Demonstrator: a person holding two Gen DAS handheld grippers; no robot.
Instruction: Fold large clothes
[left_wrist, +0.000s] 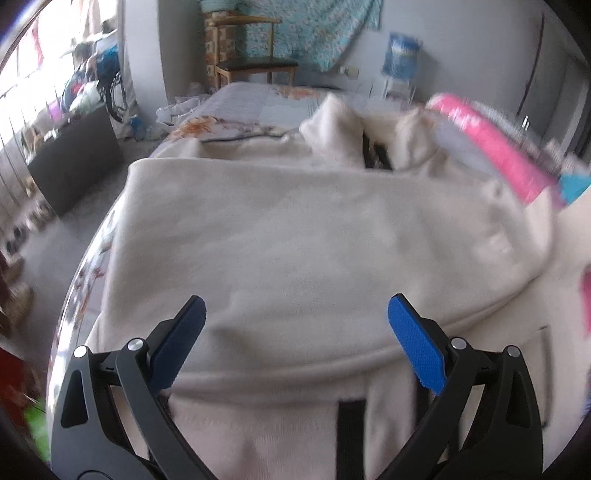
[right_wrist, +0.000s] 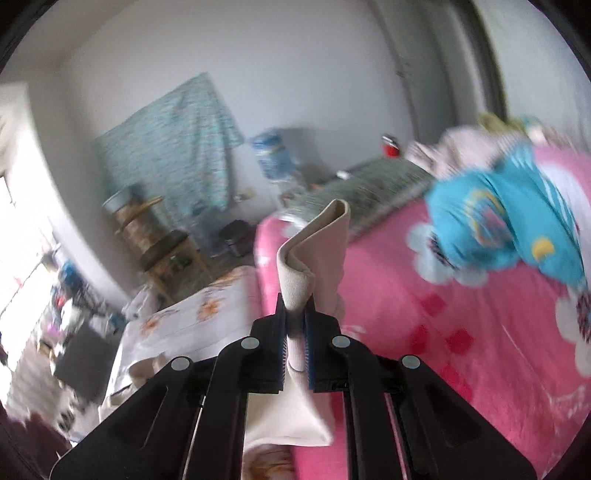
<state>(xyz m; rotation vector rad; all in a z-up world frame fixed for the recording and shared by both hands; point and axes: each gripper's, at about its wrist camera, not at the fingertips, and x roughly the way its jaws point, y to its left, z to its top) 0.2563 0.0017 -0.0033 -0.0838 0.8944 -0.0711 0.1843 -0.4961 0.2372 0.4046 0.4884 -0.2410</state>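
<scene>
Bed (left_wrist: 236, 99) first: it fills most of the left wrist view, with a pale flowery sheet showing at the top middle of the frame. In the right wrist view a pink blanket (right_wrist: 461, 314) with white flowers fills the right half of the frame.

Next comes the big cream sweater (left_wrist: 295, 229). It lies spread over the bed in the middle of the left wrist view, with one part folded across it and its collar standing up at the upper right. A black stripe runs down it at the bottom middle.

A blue piece of clothing (right_wrist: 506, 221) lies bunched on the pink blanket at the right of the right wrist view. A wooden chair (left_wrist: 255, 62) stands past the bed at the top middle of the left wrist view.

The left gripper (left_wrist: 295, 325) is at the bottom of its frame. Its fingers (left_wrist: 415, 343) are wide open over the sweater, with nothing pinched.

The right gripper (right_wrist: 295, 314) is at the bottom middle of its frame. Its fingers are closed tight on a cream fold of the sweater, which sticks up above them.
</scene>
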